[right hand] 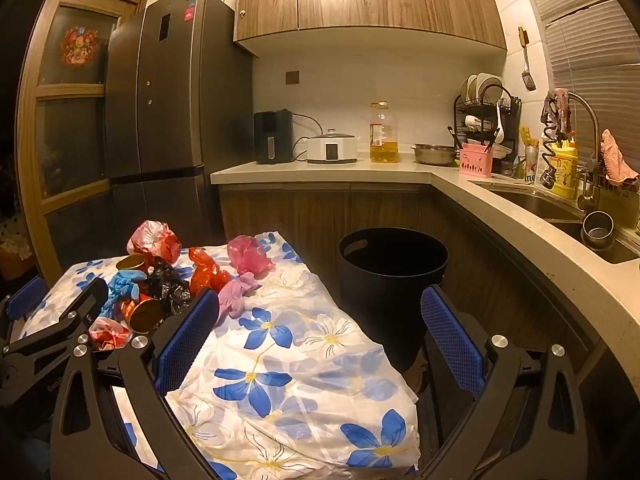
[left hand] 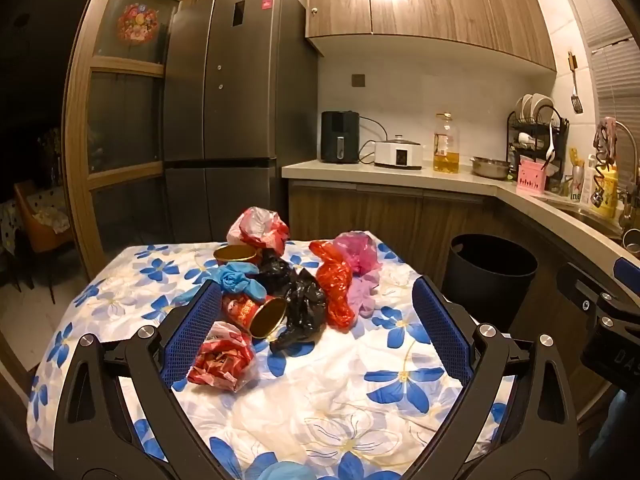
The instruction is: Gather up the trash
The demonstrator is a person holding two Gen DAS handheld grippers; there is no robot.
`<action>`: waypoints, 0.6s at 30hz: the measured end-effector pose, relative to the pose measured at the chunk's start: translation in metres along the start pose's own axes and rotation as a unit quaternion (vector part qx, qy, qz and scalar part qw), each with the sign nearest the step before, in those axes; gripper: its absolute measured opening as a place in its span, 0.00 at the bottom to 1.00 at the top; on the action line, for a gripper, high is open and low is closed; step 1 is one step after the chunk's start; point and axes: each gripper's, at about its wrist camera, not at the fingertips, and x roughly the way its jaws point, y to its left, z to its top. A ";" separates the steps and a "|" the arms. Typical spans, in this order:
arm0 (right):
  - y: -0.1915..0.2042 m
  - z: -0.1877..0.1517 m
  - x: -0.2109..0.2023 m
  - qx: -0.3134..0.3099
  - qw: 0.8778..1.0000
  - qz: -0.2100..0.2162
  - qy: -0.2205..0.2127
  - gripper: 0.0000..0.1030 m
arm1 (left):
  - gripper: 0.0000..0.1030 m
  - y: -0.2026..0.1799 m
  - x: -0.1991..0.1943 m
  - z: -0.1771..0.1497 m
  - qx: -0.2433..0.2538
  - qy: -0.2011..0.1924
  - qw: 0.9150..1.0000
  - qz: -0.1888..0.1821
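Observation:
A pile of trash lies on a table with a blue-flower cloth (left hand: 320, 392): a red-white crumpled bag (left hand: 222, 358), a red can on its side (left hand: 256, 314), black bags (left hand: 300, 304), a red bag (left hand: 336, 288), a pink bag (left hand: 358, 254), a blue glove (left hand: 236, 278), a second can (left hand: 234, 254). My left gripper (left hand: 316, 308) is open, above the table's near part, with the pile between and beyond its fingers. My right gripper (right hand: 320, 316) is open and empty, over the table's right edge. The pile (right hand: 168, 280) sits to its left. A black bin (right hand: 390, 280) stands on the floor right of the table.
A counter (right hand: 320, 170) runs along the back and right with an air fryer (right hand: 274, 136), cooker, oil bottle (right hand: 384, 132), dish rack and sink (right hand: 552, 204). A dark fridge (left hand: 236, 100) stands behind the table. The bin also shows in the left wrist view (left hand: 488, 272).

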 end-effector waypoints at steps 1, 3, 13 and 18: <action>0.000 0.000 0.000 0.000 1.000 -0.001 0.001 0.95 | 0.92 0.000 0.000 0.000 -0.002 -0.001 1.000 -0.001; 0.000 0.000 0.000 0.001 1.000 0.000 -0.001 0.95 | 0.92 0.000 0.000 0.000 0.000 0.000 1.000 0.000; -0.001 0.000 -0.001 0.001 1.000 0.000 -0.001 0.95 | 0.92 0.002 -0.001 0.000 0.001 -0.003 1.000 -0.001; -0.001 0.000 -0.001 0.001 1.000 0.001 -0.001 0.95 | 0.92 0.001 -0.004 0.004 0.001 -0.005 1.000 0.000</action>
